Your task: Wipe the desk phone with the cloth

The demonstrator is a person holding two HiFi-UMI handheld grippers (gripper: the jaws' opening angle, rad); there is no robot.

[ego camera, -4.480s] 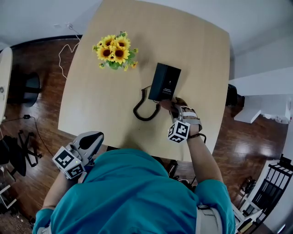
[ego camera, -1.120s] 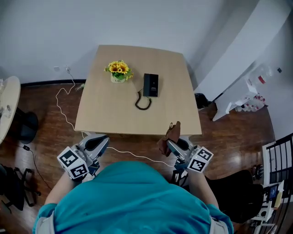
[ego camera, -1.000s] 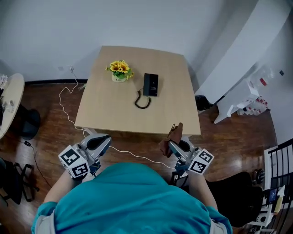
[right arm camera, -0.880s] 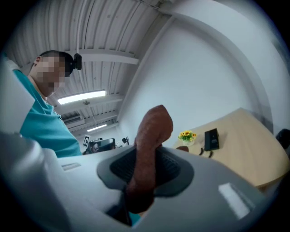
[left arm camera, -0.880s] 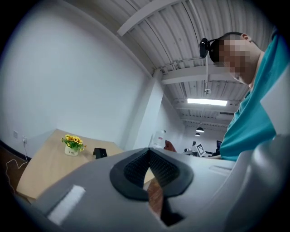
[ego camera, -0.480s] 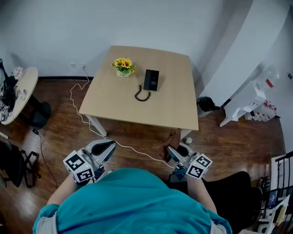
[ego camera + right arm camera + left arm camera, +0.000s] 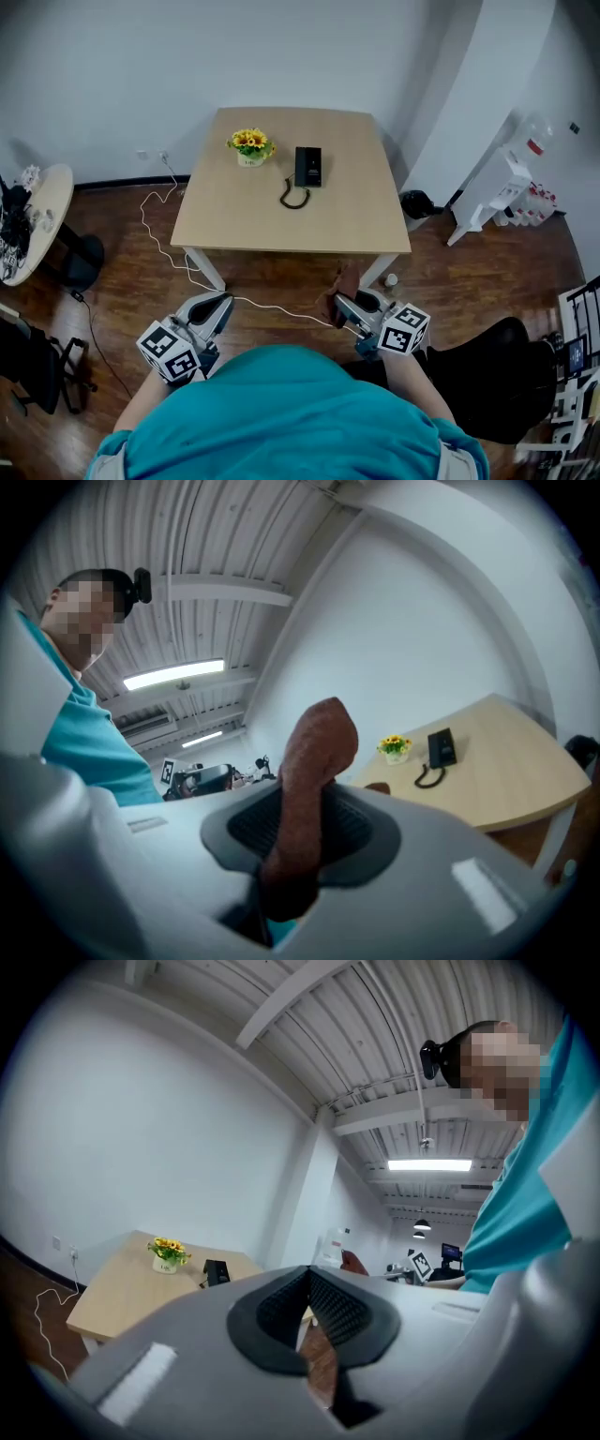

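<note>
Fingers pinched tight on the brown cloth at the right gripper, most of the fabric sticking up past the tips: a grip fit for carrying, probably, with a loose end free for wiping. At the left gripper, fingers pressed together on nothing; looks kept spare, perhaps to steady the set later. Both held level and low, close to the body, well apart from the work. Around all this, a plain white wall and a dark wooden floor. On that floor, a pale square bench, bare over most of its top. Toward its far edge, the black desk phone with coiled cord, far from the cloth, near a small pot of sunflowers. Below the bench, a thin white cable
</note>
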